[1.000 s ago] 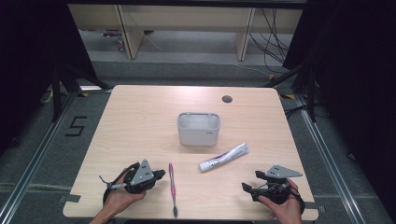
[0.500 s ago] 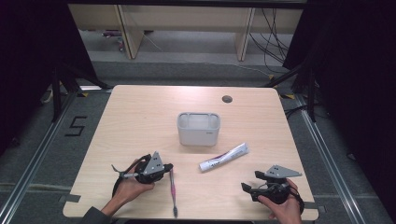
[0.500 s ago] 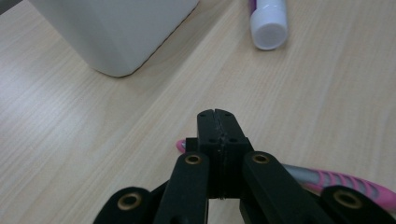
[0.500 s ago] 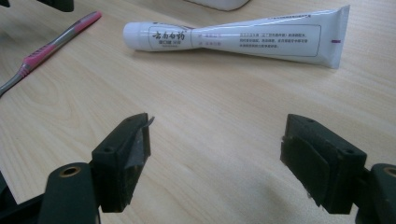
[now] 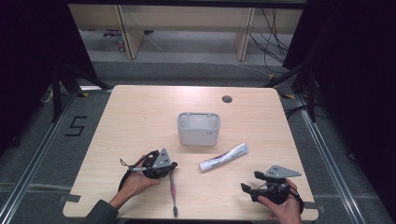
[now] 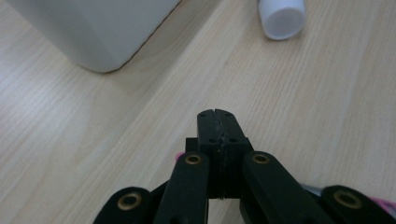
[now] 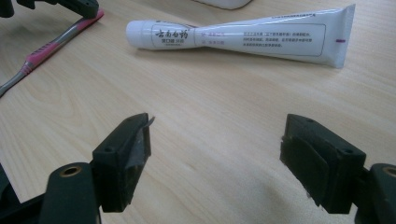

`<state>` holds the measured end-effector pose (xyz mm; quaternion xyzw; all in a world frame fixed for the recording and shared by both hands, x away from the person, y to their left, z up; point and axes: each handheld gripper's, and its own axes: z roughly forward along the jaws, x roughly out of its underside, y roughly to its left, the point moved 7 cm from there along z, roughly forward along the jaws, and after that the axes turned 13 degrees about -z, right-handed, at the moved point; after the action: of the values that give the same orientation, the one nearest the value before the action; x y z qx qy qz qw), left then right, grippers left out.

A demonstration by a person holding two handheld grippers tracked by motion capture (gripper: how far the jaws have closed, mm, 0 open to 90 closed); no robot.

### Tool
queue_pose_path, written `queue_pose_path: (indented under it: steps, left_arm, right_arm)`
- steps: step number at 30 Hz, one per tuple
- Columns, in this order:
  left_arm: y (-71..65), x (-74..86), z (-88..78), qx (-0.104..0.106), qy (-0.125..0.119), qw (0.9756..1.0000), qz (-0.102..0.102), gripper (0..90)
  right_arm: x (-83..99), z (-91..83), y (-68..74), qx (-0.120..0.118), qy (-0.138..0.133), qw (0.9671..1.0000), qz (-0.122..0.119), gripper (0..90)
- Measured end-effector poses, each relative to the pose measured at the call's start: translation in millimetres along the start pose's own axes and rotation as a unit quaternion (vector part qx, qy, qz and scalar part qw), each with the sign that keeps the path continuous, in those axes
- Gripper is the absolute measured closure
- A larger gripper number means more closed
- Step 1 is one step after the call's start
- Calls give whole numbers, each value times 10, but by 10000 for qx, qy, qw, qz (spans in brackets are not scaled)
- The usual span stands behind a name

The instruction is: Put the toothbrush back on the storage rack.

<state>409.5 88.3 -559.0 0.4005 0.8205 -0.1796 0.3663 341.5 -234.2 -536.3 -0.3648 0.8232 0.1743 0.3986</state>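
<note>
Your left gripper [image 5: 172, 166] has its jaws pressed together right over the head end of the pink toothbrush [image 5: 173, 190], which lies flat on the table [image 5: 140, 116] near its front edge, while your right gripper [image 7: 215, 158] sits jaws wide with nothing between them, short of the toothpaste tube [image 7: 243, 35].
</note>
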Motion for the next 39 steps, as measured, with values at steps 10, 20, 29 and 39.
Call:
queue_pose_path:
  steps: [10,20,29,39]
  left_arm:
    - [175,223,-178,-108,121,9996,-239,893]
    - [258,402,-407,-168,158,9991,-343,890]
    - [229,545,-553,-144,158,9988,-442,887]
    - [196,684,-749,-168,165,9986,-474,887]
  right_arm:
    - [-9,0,-40,73,-78,9999,-134,250]
    - [-13,-3,-35,67,-48,9999,-67,250]
    - [-23,6,-16,33,-89,10000,-28,251]
    - [-26,15,-43,98,-82,9998,-149,252]
